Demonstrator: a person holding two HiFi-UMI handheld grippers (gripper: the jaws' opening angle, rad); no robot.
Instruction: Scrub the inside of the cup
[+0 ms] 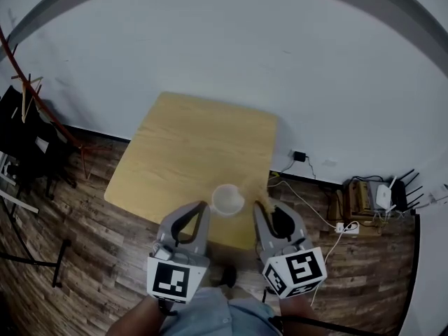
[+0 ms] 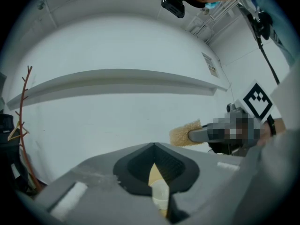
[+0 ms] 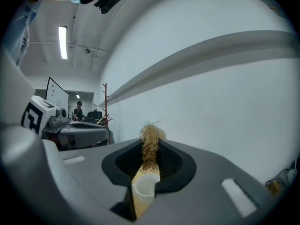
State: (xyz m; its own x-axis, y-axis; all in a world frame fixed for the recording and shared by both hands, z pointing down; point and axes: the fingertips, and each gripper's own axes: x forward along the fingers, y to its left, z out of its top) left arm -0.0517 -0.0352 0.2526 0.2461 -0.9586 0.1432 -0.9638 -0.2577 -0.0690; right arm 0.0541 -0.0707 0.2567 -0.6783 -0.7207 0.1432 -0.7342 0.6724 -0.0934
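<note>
A small white cup [image 1: 227, 200] stands upright near the front edge of the light wooden table [image 1: 189, 152]. My left gripper [image 1: 202, 207] hovers just left of the cup, shut with nothing in it. My right gripper [image 1: 259, 206] is just right of the cup, shut on a tan fibrous scrubber [image 1: 255, 190] that sticks out past its tips. In the right gripper view the scrubber [image 3: 151, 144] is pinched between the jaws and the cup [image 3: 144, 187] shows below it. The left gripper view shows the cup [image 2: 159, 193] through the slit and the scrubber [image 2: 185, 134] at right.
A power strip [image 1: 346, 227], cables and a white router [image 1: 383, 197] lie on the wood floor at the right. A red coat stand [image 1: 31, 89] and dark gear [image 1: 28, 145] stand at the left. A white wall rises behind the table.
</note>
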